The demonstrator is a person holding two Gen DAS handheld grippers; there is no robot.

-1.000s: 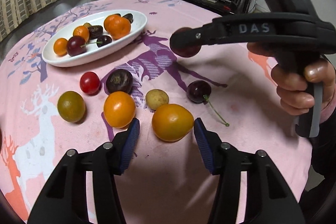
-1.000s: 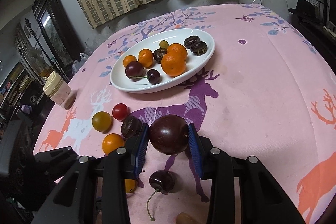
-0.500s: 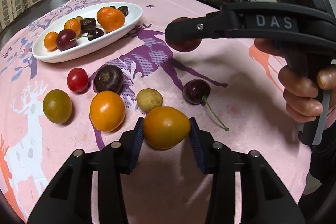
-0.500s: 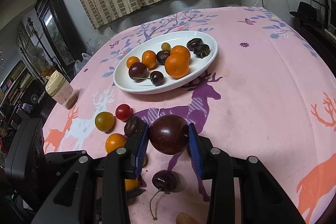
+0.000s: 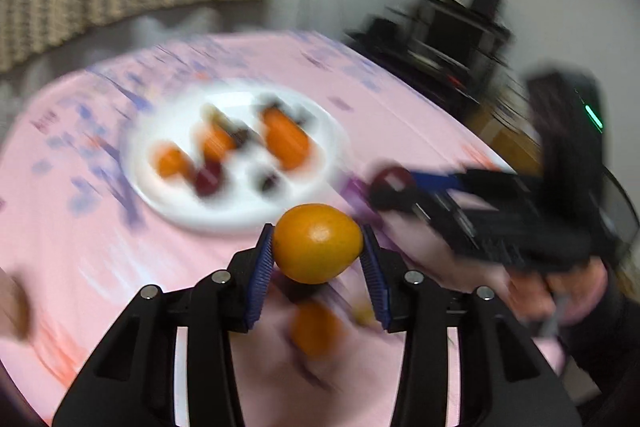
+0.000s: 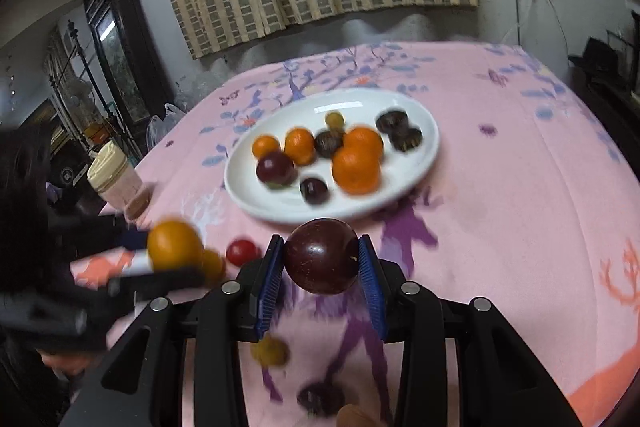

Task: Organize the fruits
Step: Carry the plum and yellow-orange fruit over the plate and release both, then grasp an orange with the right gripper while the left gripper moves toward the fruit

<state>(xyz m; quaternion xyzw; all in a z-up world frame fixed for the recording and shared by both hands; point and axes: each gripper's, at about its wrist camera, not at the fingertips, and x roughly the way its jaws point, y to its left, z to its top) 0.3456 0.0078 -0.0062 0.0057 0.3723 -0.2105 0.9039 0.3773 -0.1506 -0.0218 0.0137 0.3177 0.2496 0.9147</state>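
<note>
Clearly both fruits are mid-carry toward the dish. From the left wrist view, the left gripper has its blue pads pressed against either side of an orange fruit, held clear of the pink tablecloth; the white plate lies just beyond it, blurred, with several orange and dark fruits already on it. To the right the right gripper reaches in with a dark plum, only partly visible. Loose fruit on the cloth below is too smeared to name. From the right wrist view, the right gripper is closed firmly on the dark plum, lifted above the cloth with the plate's near rim just ahead. The left gripper shows at the left with its orange fruit, and a red cherry tomato and a yellowish fruit lie on the cloth. My judgement: the transport step is in hand, and next each load should pass over the rim to a bare patch of plate, be lowered close and released gently so that round fruit does not roll.
</note>
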